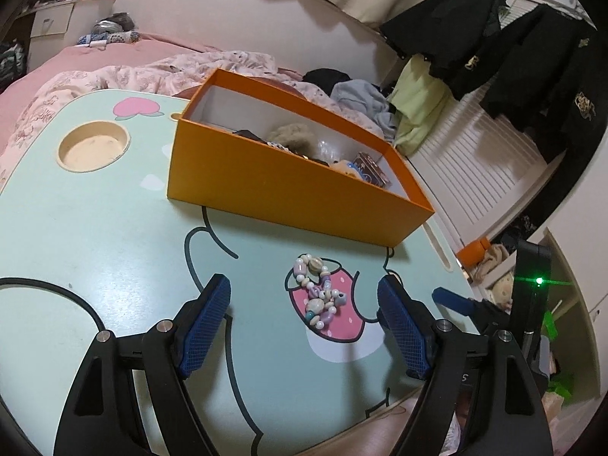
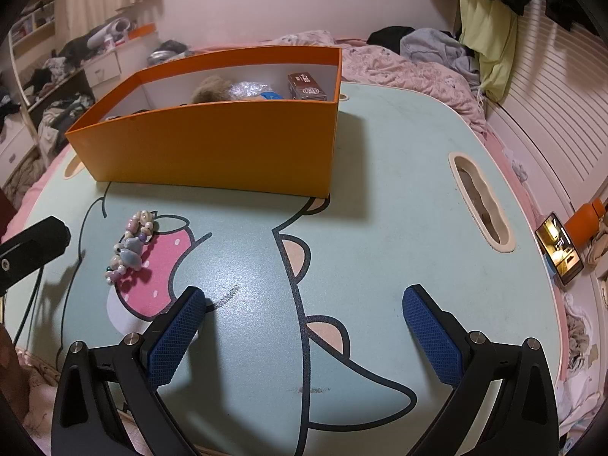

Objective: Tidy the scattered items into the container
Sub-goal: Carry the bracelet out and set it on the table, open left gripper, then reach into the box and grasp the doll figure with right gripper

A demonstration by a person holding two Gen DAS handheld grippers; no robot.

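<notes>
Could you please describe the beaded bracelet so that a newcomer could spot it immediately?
Find the orange box on the mint-green table. In front of it lies the beaded bracelet, on a printed pink strawberry. It is the only loose item on the tabletop: pastel and pearly beads.

Bead bracelet [image 1: 321, 292] lying on the table [image 1: 114, 235], framed by wide-open left gripper [image 1: 304, 288] pads, untouched; orange box [image 1: 288, 186] just behind.

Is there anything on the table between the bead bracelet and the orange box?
No. In both wrist views, only bare green tabletop lies between the bead bracelet and the orange box.
</notes>
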